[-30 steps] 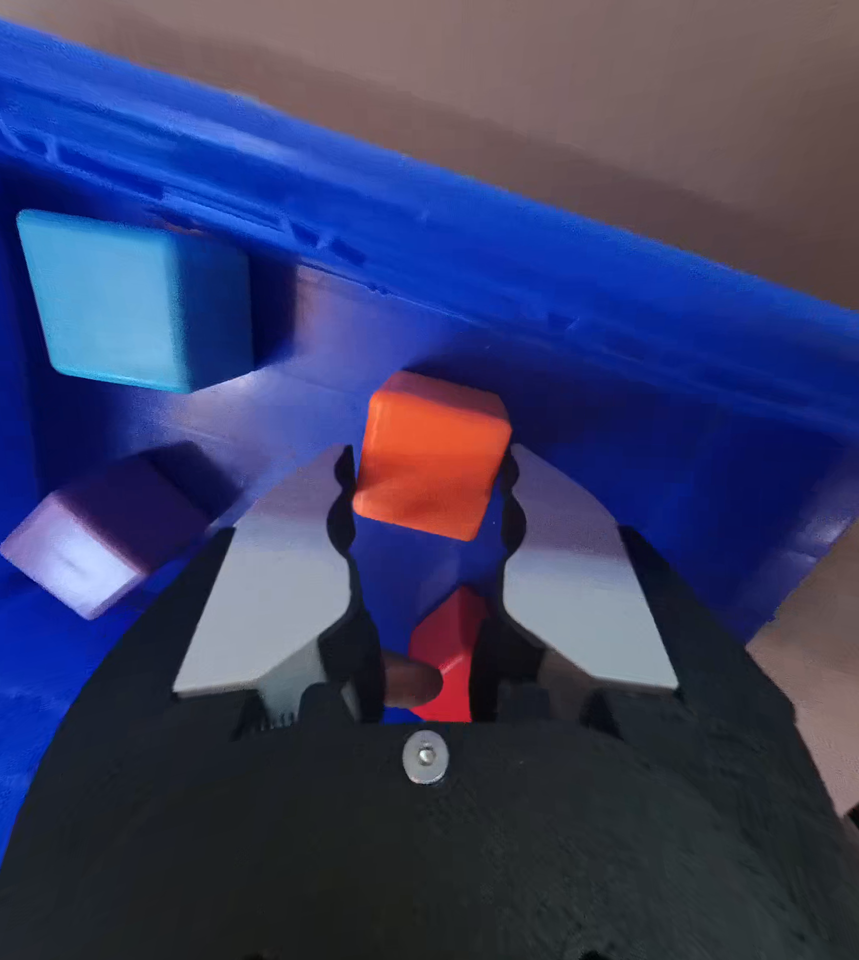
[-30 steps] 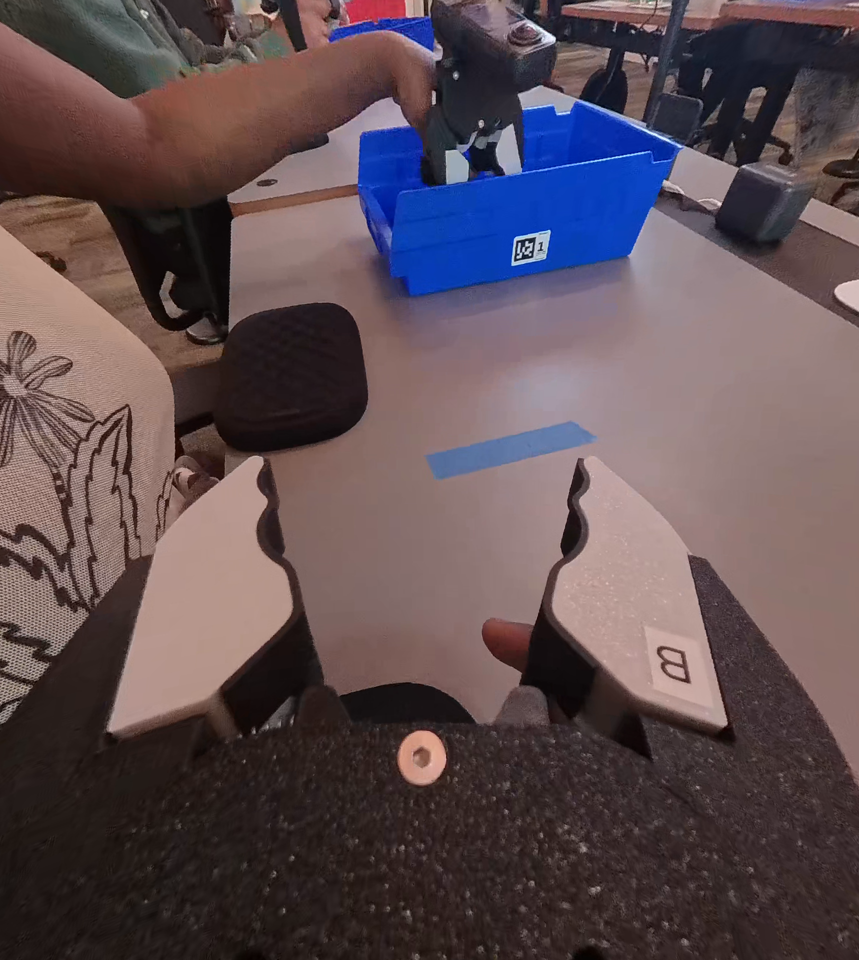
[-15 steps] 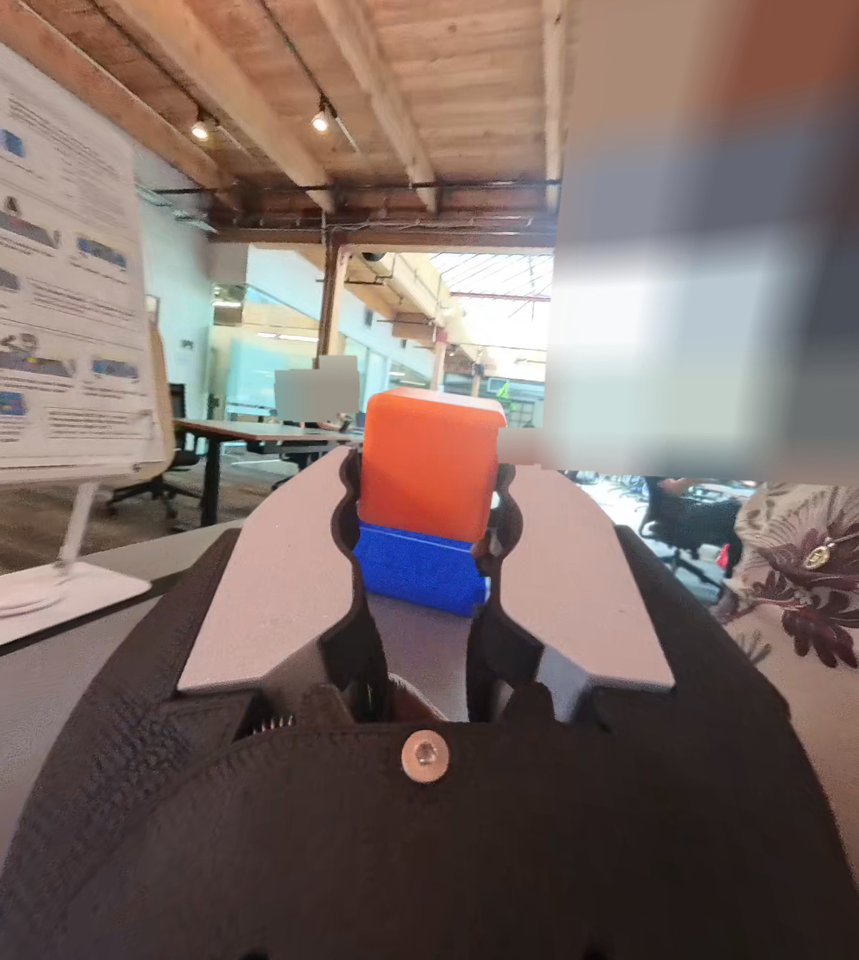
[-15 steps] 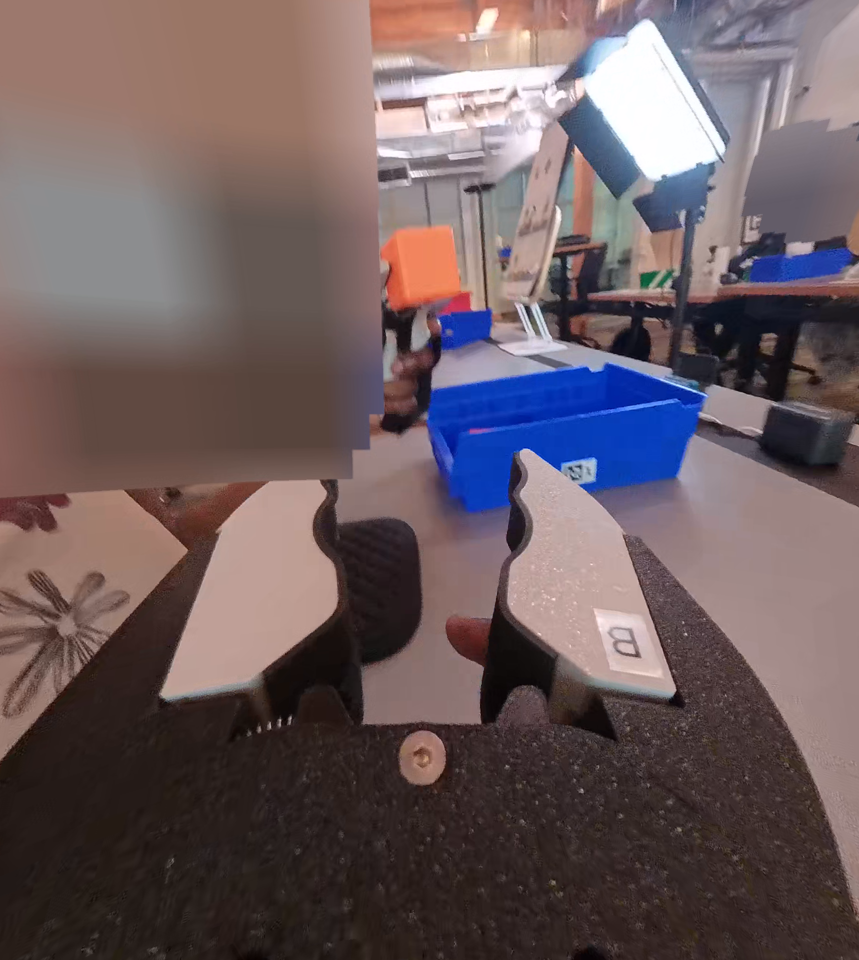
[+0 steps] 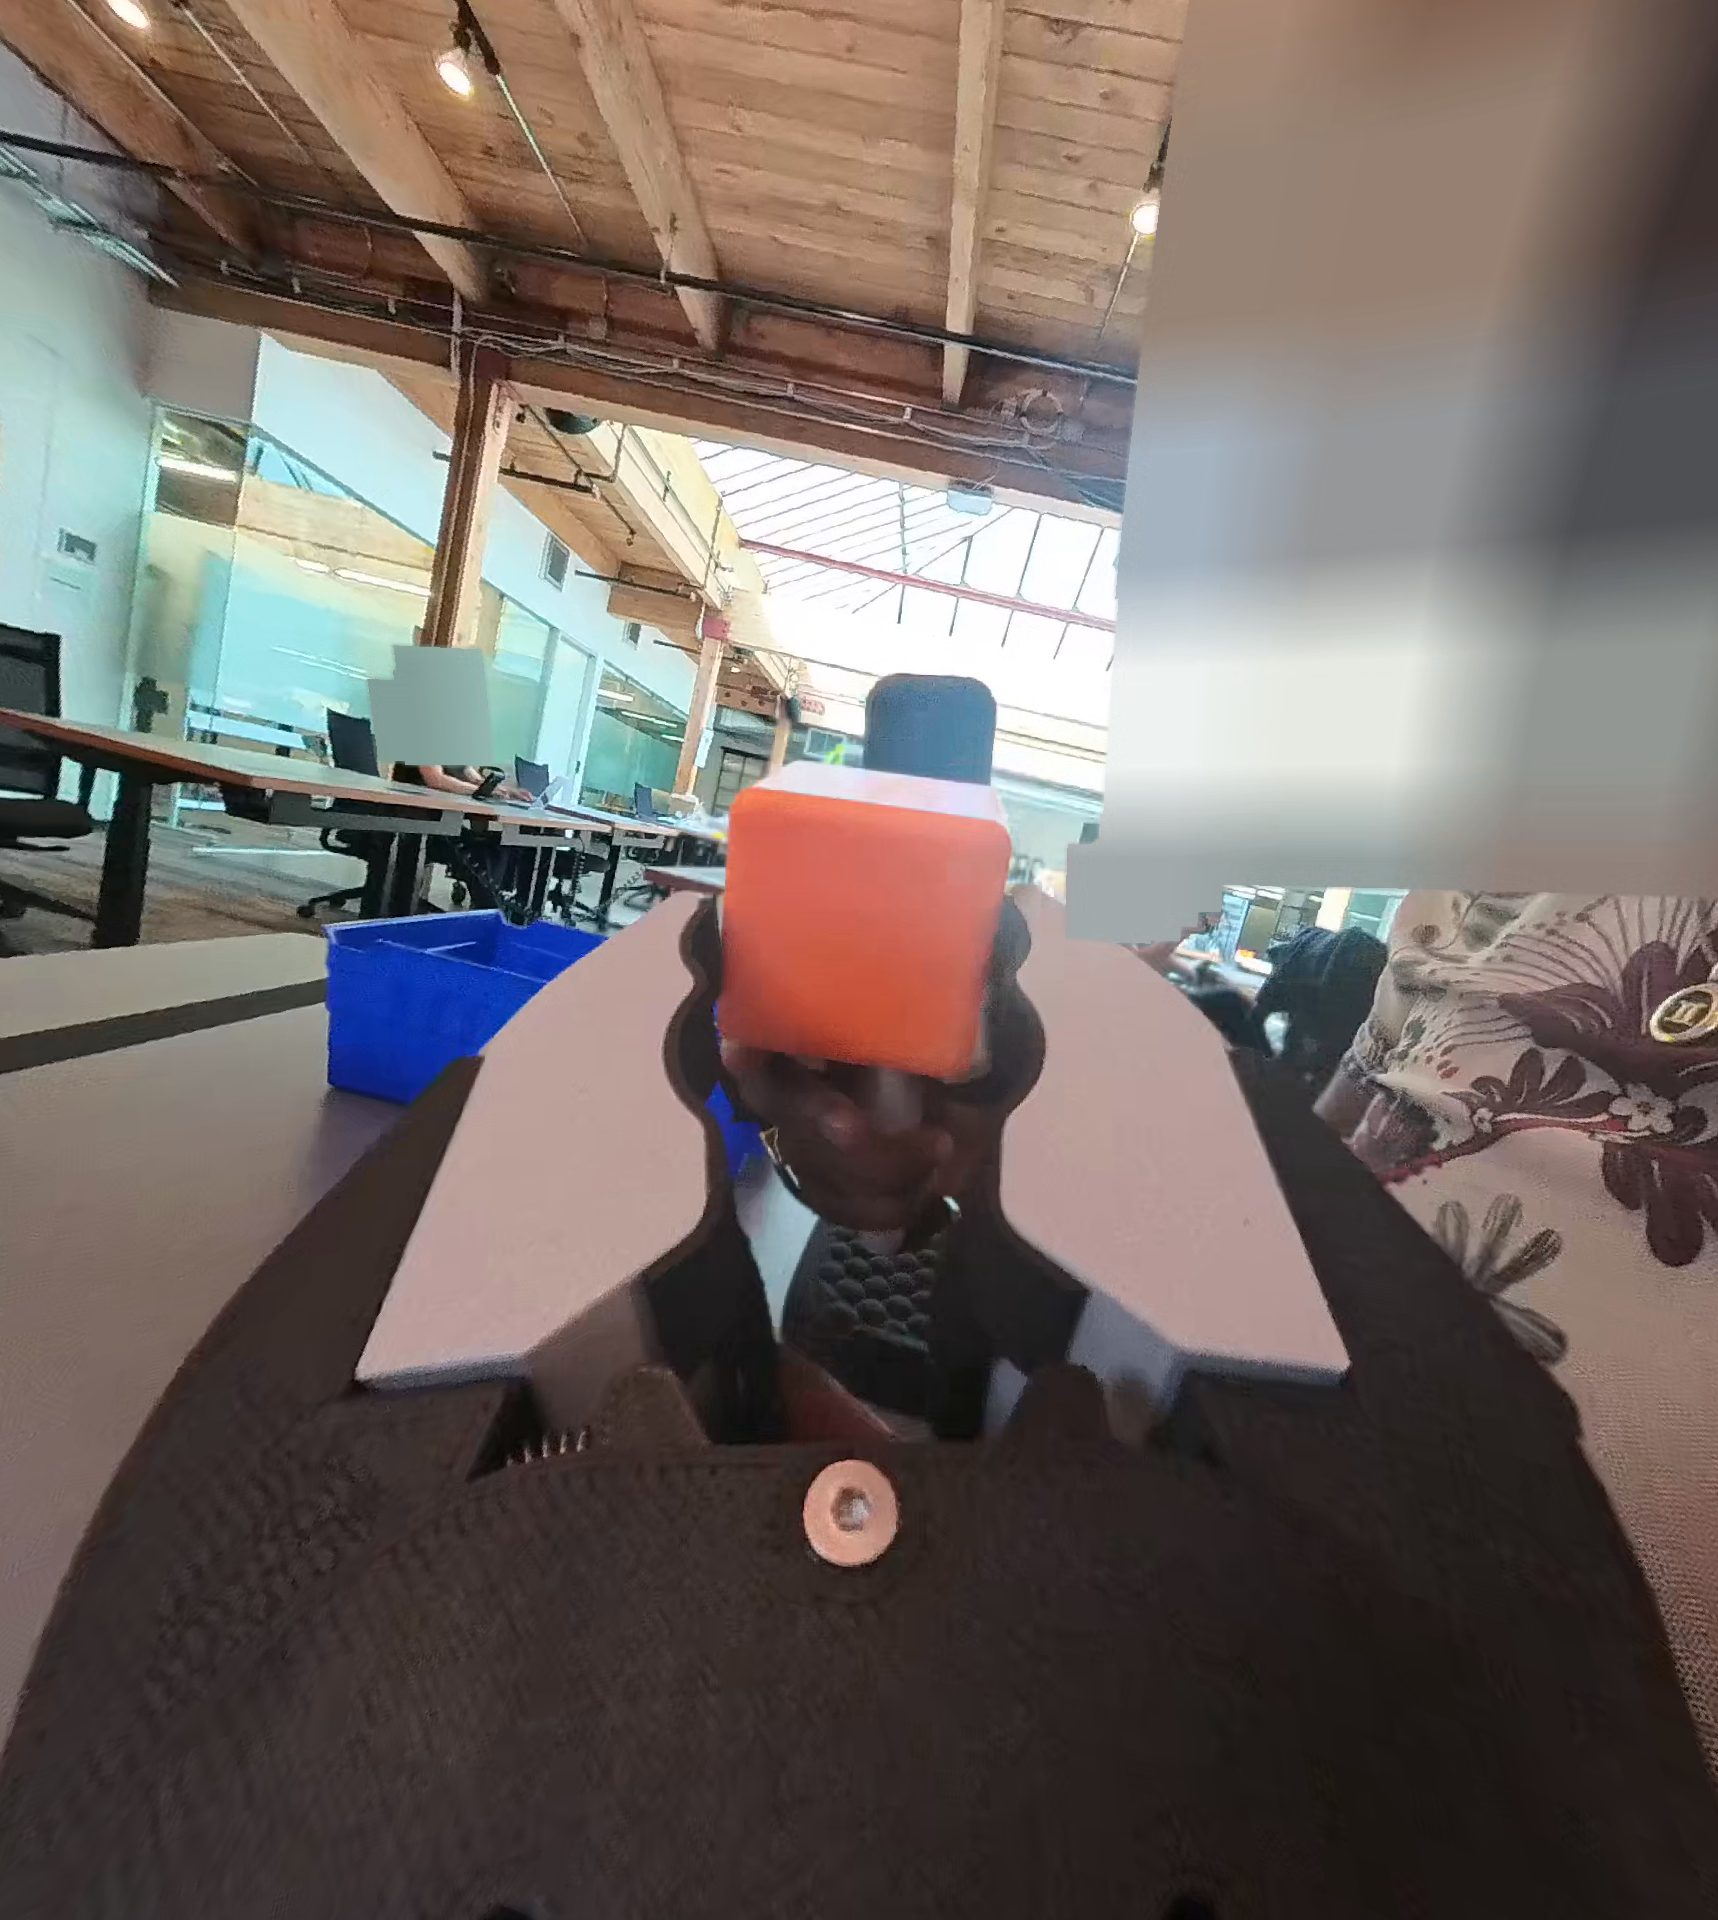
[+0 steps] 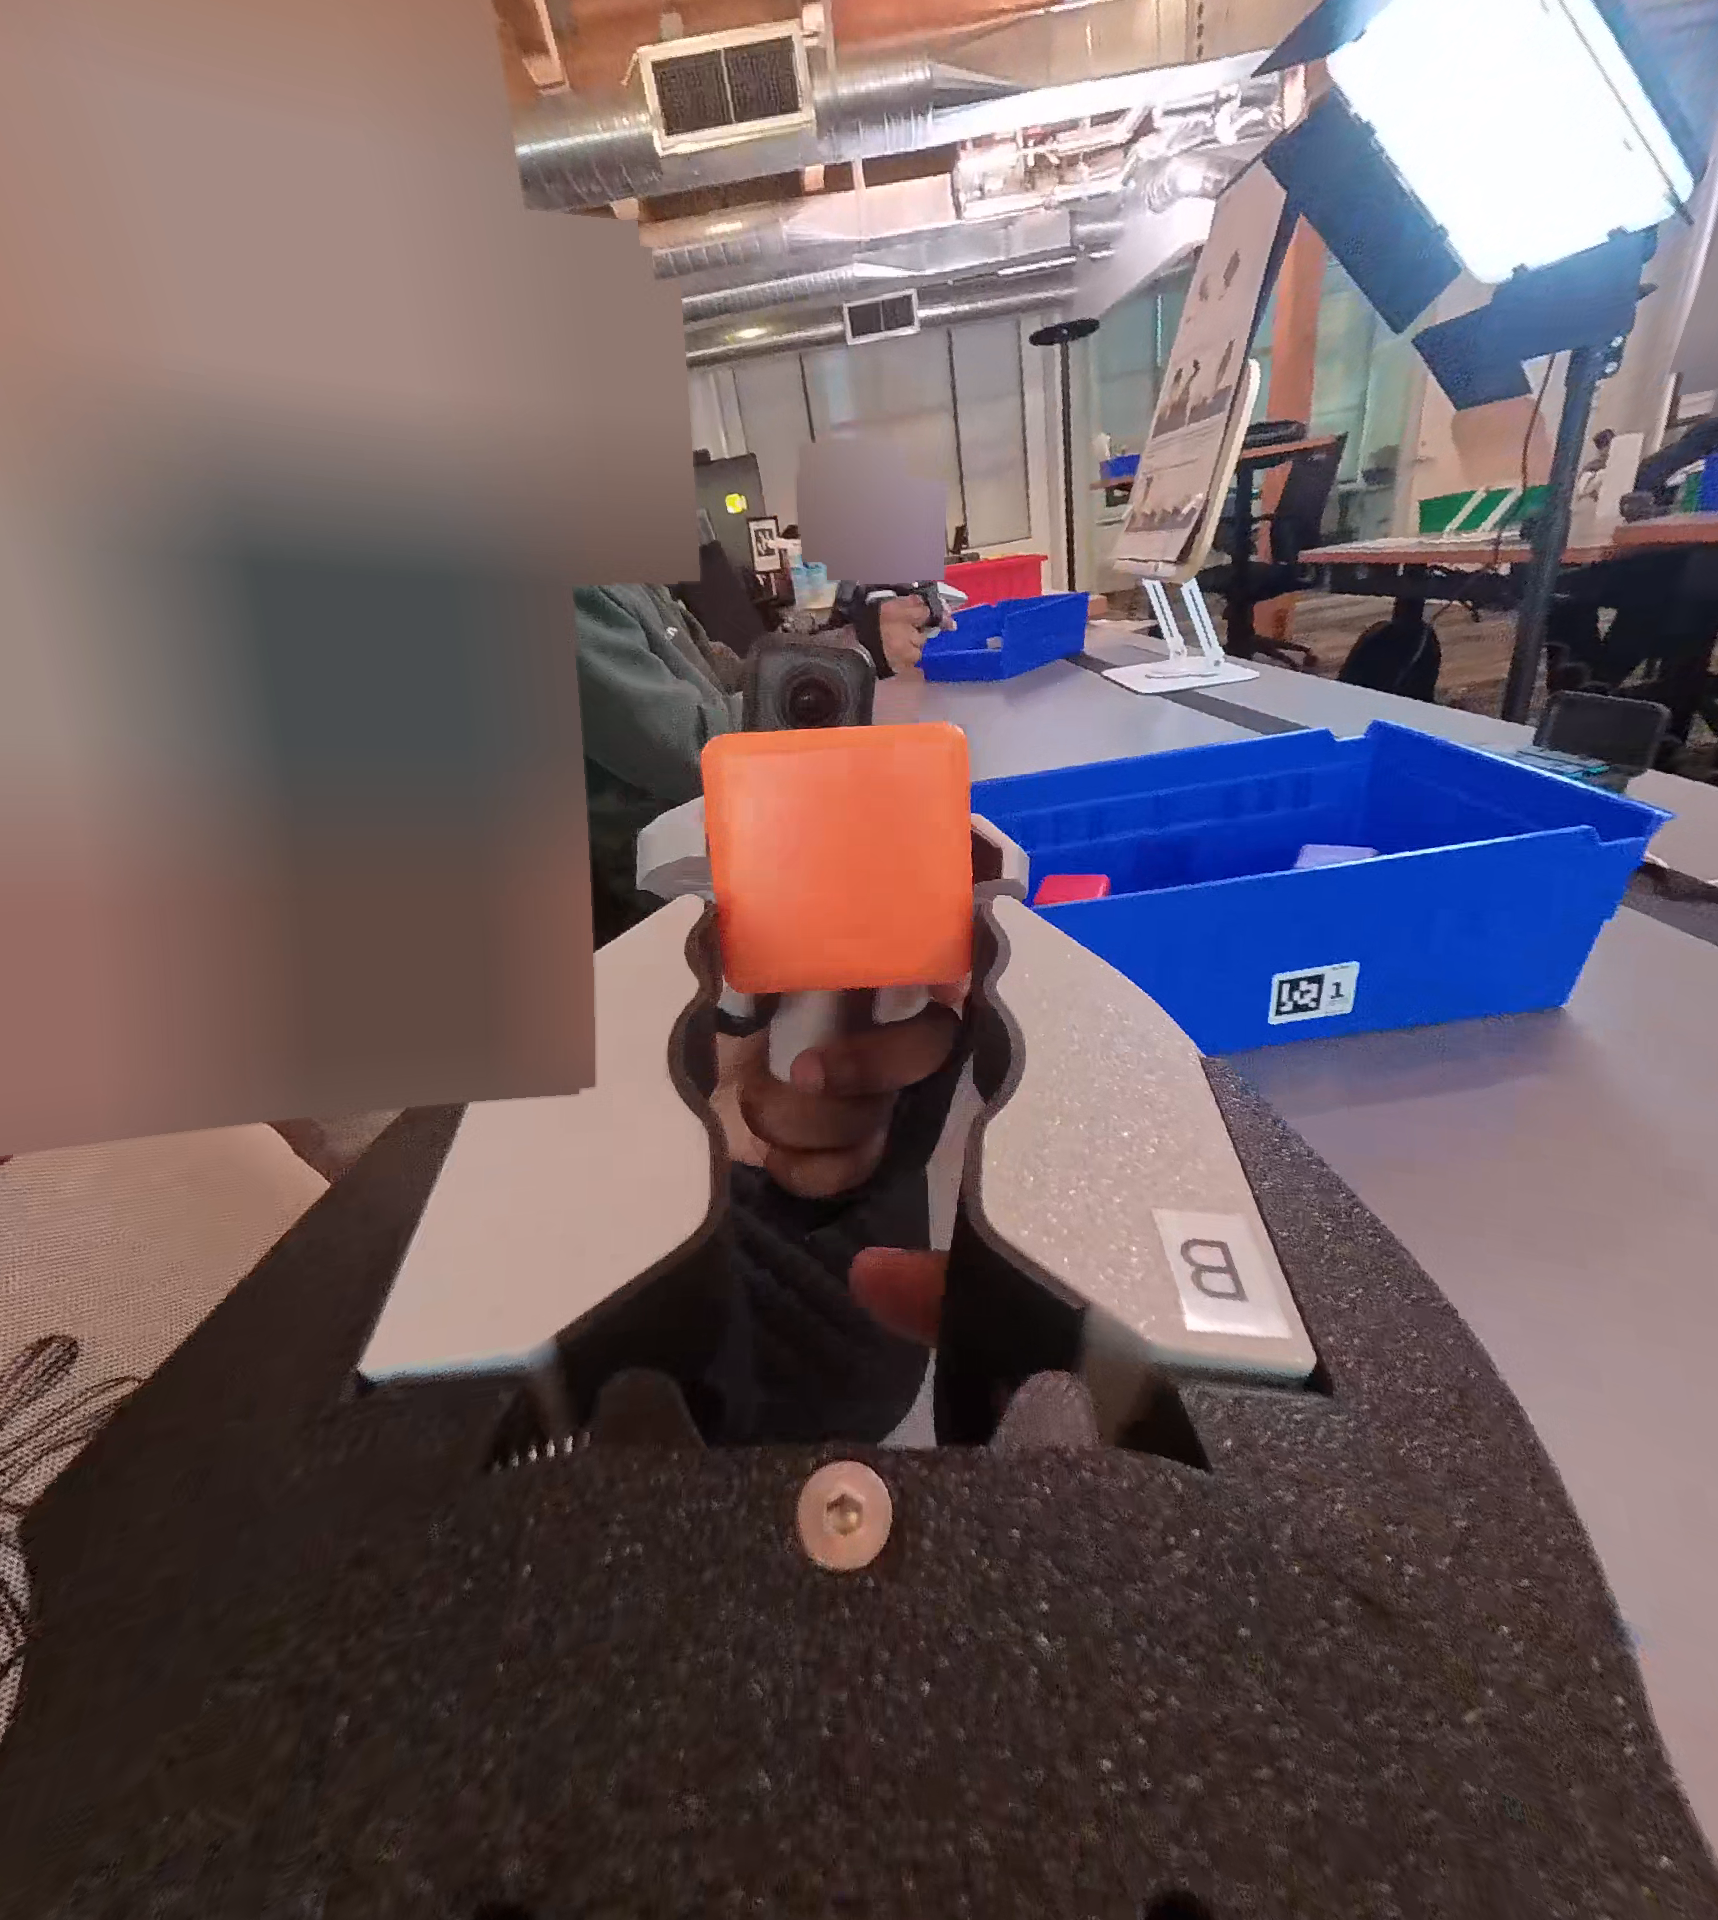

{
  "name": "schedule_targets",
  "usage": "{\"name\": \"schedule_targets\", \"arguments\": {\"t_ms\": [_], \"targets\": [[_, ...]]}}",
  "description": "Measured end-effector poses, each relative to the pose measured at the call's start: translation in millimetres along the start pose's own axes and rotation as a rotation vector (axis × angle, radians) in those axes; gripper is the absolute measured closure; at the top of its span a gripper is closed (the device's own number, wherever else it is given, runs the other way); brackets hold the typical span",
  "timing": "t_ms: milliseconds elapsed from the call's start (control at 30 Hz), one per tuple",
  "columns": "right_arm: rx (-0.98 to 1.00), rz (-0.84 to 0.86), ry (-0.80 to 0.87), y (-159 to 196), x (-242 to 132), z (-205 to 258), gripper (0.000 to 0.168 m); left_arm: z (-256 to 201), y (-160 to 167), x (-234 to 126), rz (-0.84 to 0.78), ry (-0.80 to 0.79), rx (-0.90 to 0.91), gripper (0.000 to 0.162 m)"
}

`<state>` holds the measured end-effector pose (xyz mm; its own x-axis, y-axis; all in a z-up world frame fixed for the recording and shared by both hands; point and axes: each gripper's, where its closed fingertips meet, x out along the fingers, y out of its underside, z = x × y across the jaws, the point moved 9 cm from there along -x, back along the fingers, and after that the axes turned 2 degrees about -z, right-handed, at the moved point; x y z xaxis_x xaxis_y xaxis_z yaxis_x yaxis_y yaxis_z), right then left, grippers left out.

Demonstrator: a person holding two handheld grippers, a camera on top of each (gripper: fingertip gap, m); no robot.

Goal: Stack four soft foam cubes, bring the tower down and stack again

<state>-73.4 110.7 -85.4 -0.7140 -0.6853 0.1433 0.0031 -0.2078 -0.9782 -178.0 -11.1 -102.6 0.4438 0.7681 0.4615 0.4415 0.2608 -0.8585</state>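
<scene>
An orange foam cube [image 5: 860,925] is held in the air between both grippers. My left gripper [image 5: 855,935] is shut on its sides. My right gripper [image 6: 839,925] faces it from the other side, its fingertips closed against the cube [image 6: 834,862] low on its sides. The left gripper's grey fingers [image 6: 673,857] flank the cube in the right wrist view. The right gripper's camera [image 5: 928,727] shows behind the cube in the left wrist view. A red cube [image 6: 1071,888] and a purple cube [image 6: 1333,855] lie in the blue bin [image 6: 1406,935].
The blue bin stands on the grey table [image 6: 1561,1247] and also shows in the left wrist view [image 5: 398,997]. A person in a floral shirt [image 5: 1613,1143] is close by. A dark box [image 6: 1603,727], a second blue bin [image 6: 1011,634] and a light stand [image 6: 1551,561] are farther back. My left and right fingertips are right by each other.
My left gripper took the orange cube out of the bin, lifted it and swung it toward the right gripper. The right gripper rose, narrowed its fingers and closed on the cube.
</scene>
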Motion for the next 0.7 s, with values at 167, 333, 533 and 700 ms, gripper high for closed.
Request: {"name": "schedule_targets", "arguments": {"t_ms": [167, 333, 533, 700], "targets": [[-0.021, 0.078, -0.008, 3.0, -8.0, -5.3, 0.121, 1.7, 6.0, 1.0, 0.137, -0.023, 0.004, 0.111], [-0.181, 0.368, 0.061, 4.1, -27.0, -22.5, 0.122, 4.7, -0.2, -21.6, 0.513, -0.296, 0.218, 0.089], [-0.205, 0.883, 0.121, 38.6, -40.5, -67.8, 0.122, -3.1, -16.8, -54.7, 0.802, -0.516, 0.335, 0.085], [-0.219, 1.075, 0.150, 63.7, -36.5, -78.2, 0.121, -7.7, -29.4, -70.2, 0.832, -0.585, 0.369, 0.085]]}}
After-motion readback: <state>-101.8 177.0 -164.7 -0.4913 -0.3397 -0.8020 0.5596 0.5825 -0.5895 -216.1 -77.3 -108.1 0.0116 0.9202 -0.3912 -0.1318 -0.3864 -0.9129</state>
